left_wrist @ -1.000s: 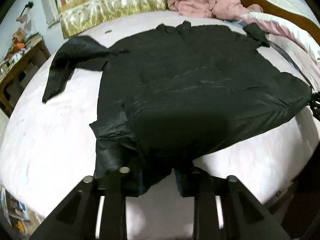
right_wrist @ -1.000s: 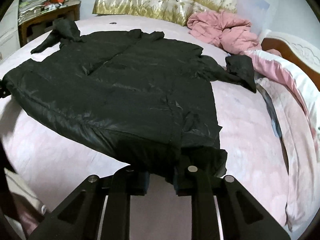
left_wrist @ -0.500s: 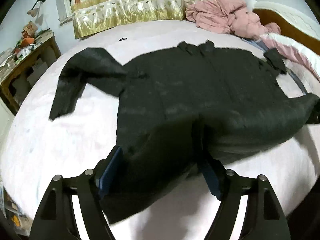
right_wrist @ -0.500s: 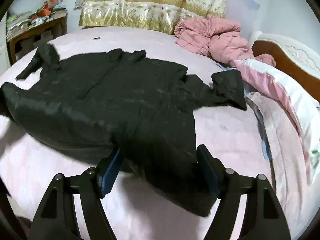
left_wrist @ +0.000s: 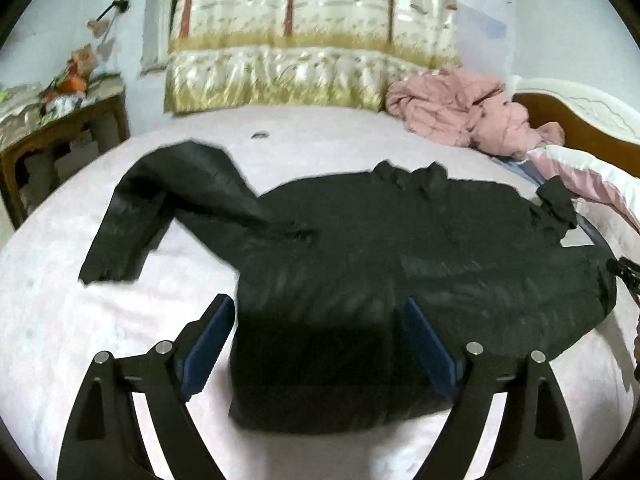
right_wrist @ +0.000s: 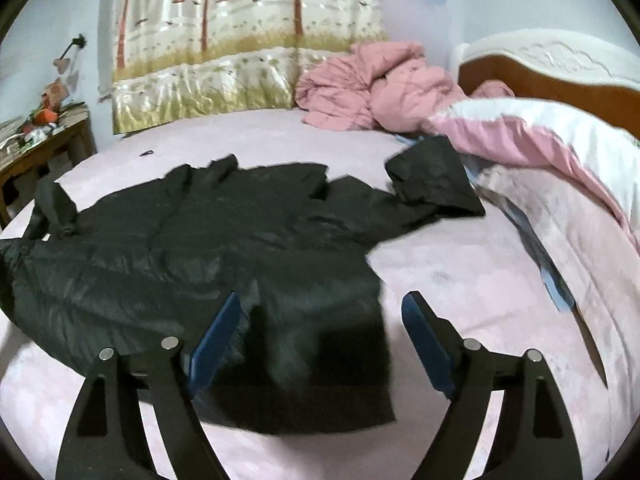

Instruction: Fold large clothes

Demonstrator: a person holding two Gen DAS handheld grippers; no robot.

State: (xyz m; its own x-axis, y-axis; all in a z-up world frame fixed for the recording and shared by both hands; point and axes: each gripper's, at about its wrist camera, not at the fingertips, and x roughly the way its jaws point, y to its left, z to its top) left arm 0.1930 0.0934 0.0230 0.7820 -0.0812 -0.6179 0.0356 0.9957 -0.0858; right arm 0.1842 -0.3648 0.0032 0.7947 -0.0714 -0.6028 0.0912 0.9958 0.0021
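Observation:
A large black padded jacket lies spread flat on the pink bed, collar toward the far side, one sleeve stretched out to the left. It also shows in the right wrist view, with its other sleeve lying toward the pink quilt. My left gripper is open, jaws wide, just above the jacket's near hem at its left corner. My right gripper is open above the hem's right corner. Neither holds the cloth.
A crumpled pink quilt and a pink-and-white duvet lie at the far right by the wooden headboard. A cluttered wooden side table stands at the left. A curtain hangs behind the bed.
Both grippers were shut on the jacket's hem a second ago. They opened, let the hem drop onto the bed, and have lifted and tilted up from it.

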